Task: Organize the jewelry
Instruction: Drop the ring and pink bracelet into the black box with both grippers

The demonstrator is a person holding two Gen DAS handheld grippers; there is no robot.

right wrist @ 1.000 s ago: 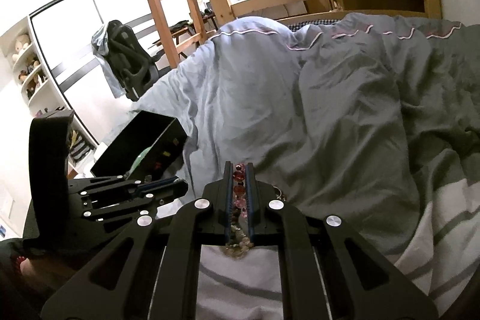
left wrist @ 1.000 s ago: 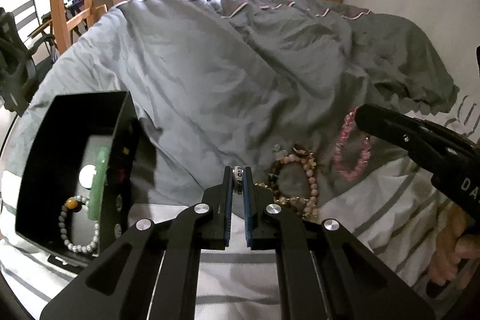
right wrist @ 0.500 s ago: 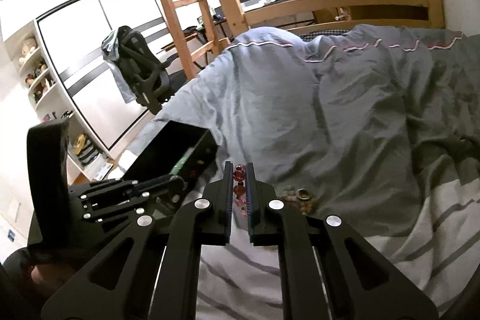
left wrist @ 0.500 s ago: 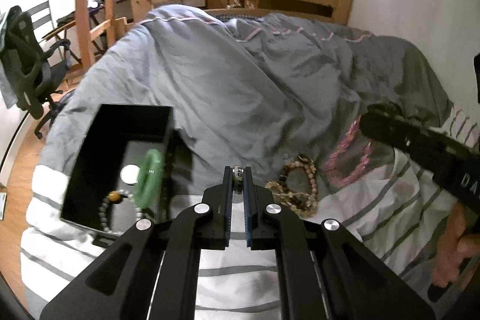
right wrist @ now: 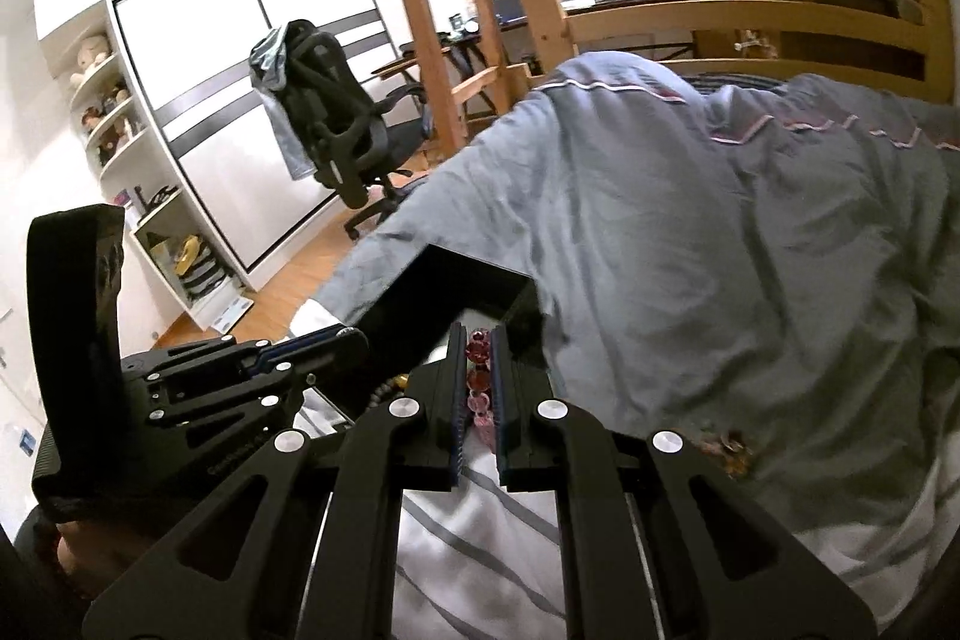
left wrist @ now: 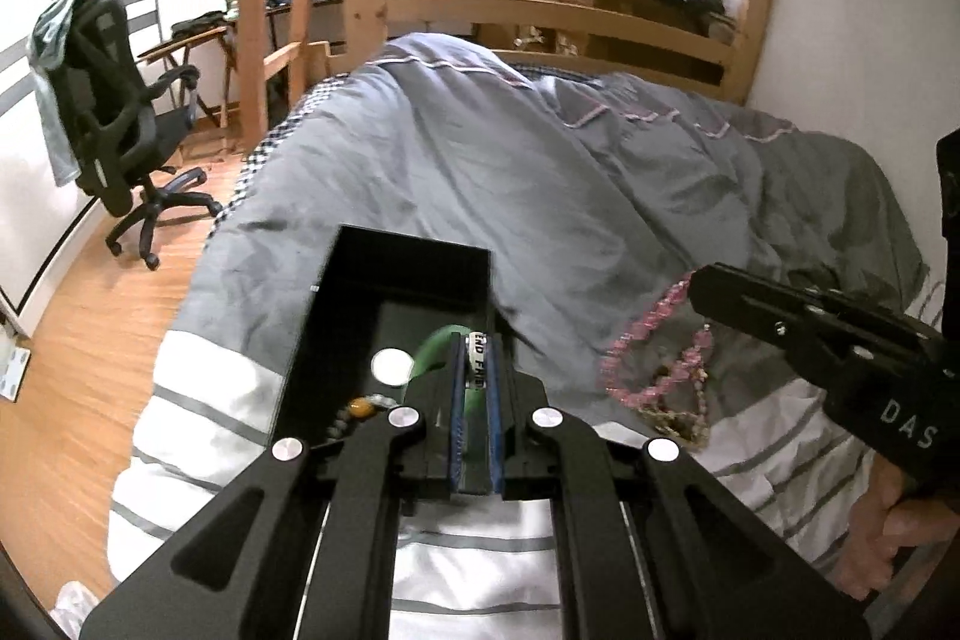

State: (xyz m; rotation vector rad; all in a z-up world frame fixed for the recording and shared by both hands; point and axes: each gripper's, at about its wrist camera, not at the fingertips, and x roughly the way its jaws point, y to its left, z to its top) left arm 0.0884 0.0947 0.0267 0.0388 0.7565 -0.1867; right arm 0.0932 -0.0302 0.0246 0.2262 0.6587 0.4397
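Over the last second both grippers have lifted off the striped sheet and swung toward the open black rectangular box (left wrist: pixel 336 340), which has slid from nine o'clock in the left wrist view to just ahead of the fingertips. I judge this to be the carry step, with both pieces due for release into the box.

Nearest in the left view, the left gripper (left wrist: pixel 474 370) is closed almost fully on a small silver band with printed lettering (left wrist: pixel 478 361), pinched at the very tips between the blue pads. The tips hover over the box's right-hand rim at about twelve o'clock. Inside the box lie a green bangle (left wrist: pixel 433 349), partly hidden behind the fingers, and a grey beaded bracelet with an amber bead (left wrist: pixel 354 411) at about ten o'clock.

At two o'clock the right gripper (left wrist: pixel 699 283) carries a pink beaded strand (left wrist: pixel 654 340), which dangles in loops above the bed. In the right wrist view, the right gripper (right wrist: pixel 480 370) is clamped narrowly on those red and pink beads (right wrist: pixel 478 349), and its tips reach the box's near corner (right wrist: pixel 456 280).

Below the strand, a tangle of tan and gold beaded bracelets (left wrist: pixel 675 421) lies on the sheet, not yet sorted. Farther off, the rumpled grey duvet (left wrist: pixel 540 172) covers the bed.
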